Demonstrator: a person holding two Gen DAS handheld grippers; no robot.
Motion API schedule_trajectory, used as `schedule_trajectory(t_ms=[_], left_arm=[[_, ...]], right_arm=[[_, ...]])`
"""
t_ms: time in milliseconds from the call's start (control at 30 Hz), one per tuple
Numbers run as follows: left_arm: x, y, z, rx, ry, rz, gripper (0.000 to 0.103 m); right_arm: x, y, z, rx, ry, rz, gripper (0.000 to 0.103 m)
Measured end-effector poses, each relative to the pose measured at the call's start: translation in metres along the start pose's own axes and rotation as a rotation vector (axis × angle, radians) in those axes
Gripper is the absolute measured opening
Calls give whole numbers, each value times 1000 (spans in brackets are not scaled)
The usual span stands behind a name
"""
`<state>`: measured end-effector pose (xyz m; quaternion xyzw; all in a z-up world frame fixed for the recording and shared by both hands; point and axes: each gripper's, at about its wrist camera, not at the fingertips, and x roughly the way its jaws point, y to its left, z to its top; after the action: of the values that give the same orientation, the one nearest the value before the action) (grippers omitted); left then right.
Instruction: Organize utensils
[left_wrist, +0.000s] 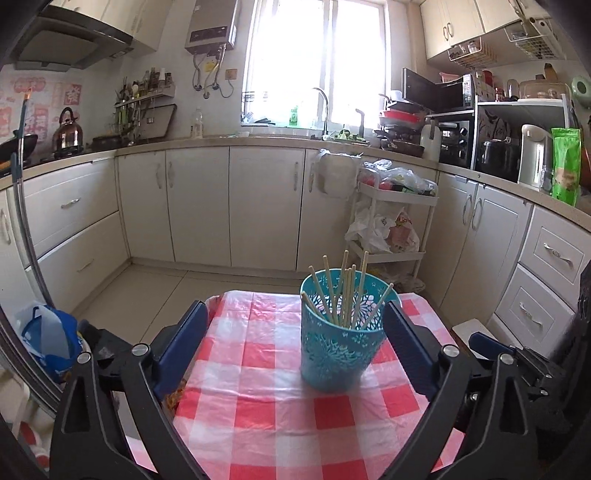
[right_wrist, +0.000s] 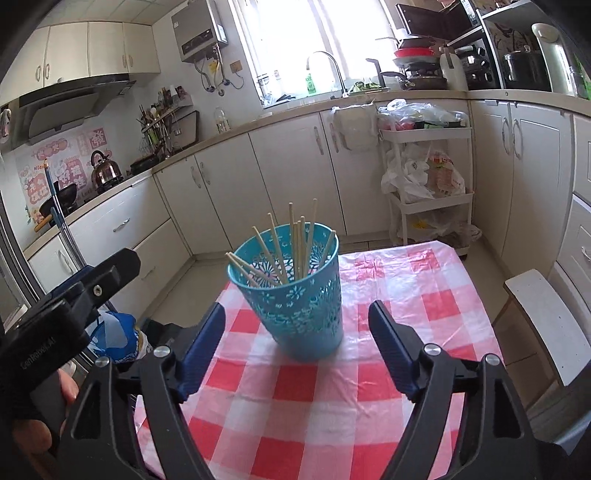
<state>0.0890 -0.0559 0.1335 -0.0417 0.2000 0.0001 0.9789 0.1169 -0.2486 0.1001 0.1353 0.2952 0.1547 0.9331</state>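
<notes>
Grippers both idle, my view from remote rig: left gripper (left_wrist: 295, 325) spread wide, grasping nothing, hovers low over checked tablecloth (left_wrist: 258, 406); I judge it waits to steady holder. Teal holder (left_wrist: 338, 347) stands upright mid-table, just inside that gripper's right finger, contact unclear. Pale chopsticks (left_wrist: 345, 291) fan out above rim, tips down, already gathered. Right gripper (right_wrist: 297, 328) likewise released, empty, fingers flanking holder without touching. Holder: perforated floral plastic, tapering toward base. No loose utensils visible on cloth.

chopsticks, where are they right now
The chopsticks stand loosely in the teal holder on the checked tablecloth, ahead of both open grippers, neither touching it.
</notes>
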Motion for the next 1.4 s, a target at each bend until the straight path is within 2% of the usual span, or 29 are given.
schedule_trajectory(t_ms=[167, 533, 767, 1100, 1200, 1300, 1400], left_arm=[[-29, 3, -15, 10, 30, 16, 94], [-86, 5, -35, 18, 44, 15, 95], [-107, 9, -45, 10, 66, 17, 95], [-120, 13, -56, 17, 112, 14, 95], [-127, 11, -58, 29, 146, 28, 95], [-136, 8, -62, 36, 198, 86, 95], [-150, 5, -67, 43, 225, 107, 95]], right_arm=[[-23, 4, -20, 1, 30, -12, 86], [-66, 11, -55, -5, 71, -38, 91], [-85, 17, -74, -13, 83, -51, 93], [-112, 21, -80, -13, 76, -57, 95], [-126, 24, -79, -2, 82, -58, 96], [-143, 30, -77, -2, 83, -66, 96], [-164, 38, -81, -5, 83, -70, 96]])
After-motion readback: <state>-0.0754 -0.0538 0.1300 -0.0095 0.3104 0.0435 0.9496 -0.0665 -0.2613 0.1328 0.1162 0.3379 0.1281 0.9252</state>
